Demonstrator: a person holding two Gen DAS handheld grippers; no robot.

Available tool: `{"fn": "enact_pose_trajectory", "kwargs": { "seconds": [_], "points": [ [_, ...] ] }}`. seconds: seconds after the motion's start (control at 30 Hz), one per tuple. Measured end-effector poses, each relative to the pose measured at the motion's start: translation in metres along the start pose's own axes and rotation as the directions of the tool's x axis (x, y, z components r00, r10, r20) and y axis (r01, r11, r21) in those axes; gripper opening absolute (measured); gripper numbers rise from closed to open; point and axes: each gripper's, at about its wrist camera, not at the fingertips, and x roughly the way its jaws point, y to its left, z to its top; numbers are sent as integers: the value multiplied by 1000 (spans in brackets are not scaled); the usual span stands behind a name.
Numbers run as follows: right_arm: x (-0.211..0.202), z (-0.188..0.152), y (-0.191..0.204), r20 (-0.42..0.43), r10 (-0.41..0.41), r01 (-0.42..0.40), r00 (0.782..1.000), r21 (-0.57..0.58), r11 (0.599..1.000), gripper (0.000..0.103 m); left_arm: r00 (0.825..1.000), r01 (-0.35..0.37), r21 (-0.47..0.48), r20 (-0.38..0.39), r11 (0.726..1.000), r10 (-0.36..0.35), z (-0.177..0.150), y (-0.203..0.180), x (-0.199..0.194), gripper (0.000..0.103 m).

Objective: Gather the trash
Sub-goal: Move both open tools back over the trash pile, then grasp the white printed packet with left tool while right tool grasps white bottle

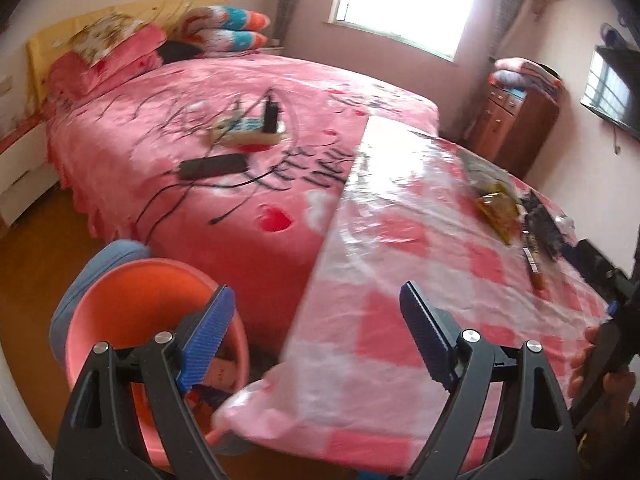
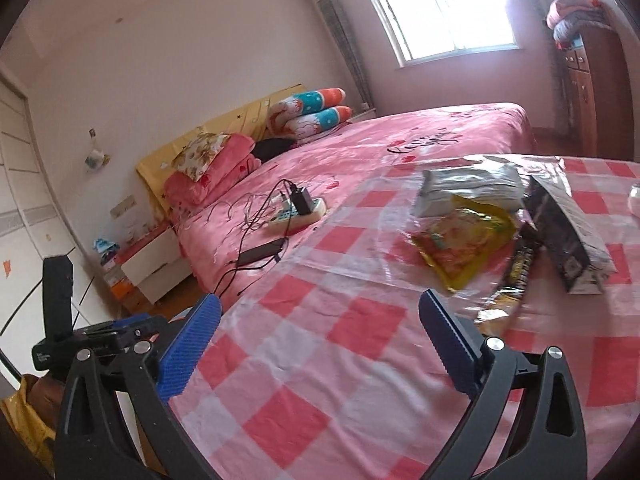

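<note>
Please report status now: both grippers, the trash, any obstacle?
Left gripper open, empty. Right gripper open, empty. Yellow wrapper and black box on table. Nothing blocking.

A pink bed (image 2: 400, 136) carries a power strip (image 2: 298, 212), a black charger brick (image 2: 262, 252) — pillows (image 2: 312, 114) stacked at its head.

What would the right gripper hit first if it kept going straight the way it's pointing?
Probably the checked tablecloth: the right gripper, jaws open and empty, points slightly downward over bare cloth. The yellow snack wrapper lies further on to the right; depth is hard to judge.
</note>
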Motion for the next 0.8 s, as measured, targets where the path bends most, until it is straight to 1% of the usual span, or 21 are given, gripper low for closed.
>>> {"fn": "enact_pose_trajectory", "kwargs": {
  "seconds": [0.17,0.27,0.4,0.5,0.53,0.63,0.73,0.8],
  "points": [
    [-5,0,-19,-27,-27,27,999,15,1000,98,999,51,48,-6,998,-51,16,-43,10,85],
    [-11,2,-32,-16,-45,45,999,28,999,98,996,85,68,-18,994,-84,29,-67,20,85],
    [-21,8,-54,-15,-72,73,997,65,995,98,992,126,121,-14,985,-126,52,-106,32,85],
    [-29,12,-70,-12,-95,95,995,98,991,98,989,147,176,-13,973,-147,74,-144,47,85],
    [-31,13,-76,-16,-100,102,995,110,989,98,988,156,198,-12,968,-156,85,-160,54,85],
    [-36,19,-96,-38,-133,138,990,156,978,98,988,149,246,-1,958,-153,111,-200,78,85],
    [-41,20,-121,-61,-134,144,989,235,961,98,986,162,254,-13,953,-164,138,-233,107,85],
    [-45,21,-137,-78,-154,170,985,289,942,98,988,153,256,-14,955,-154,157,-256,130,85]
  ]
}}
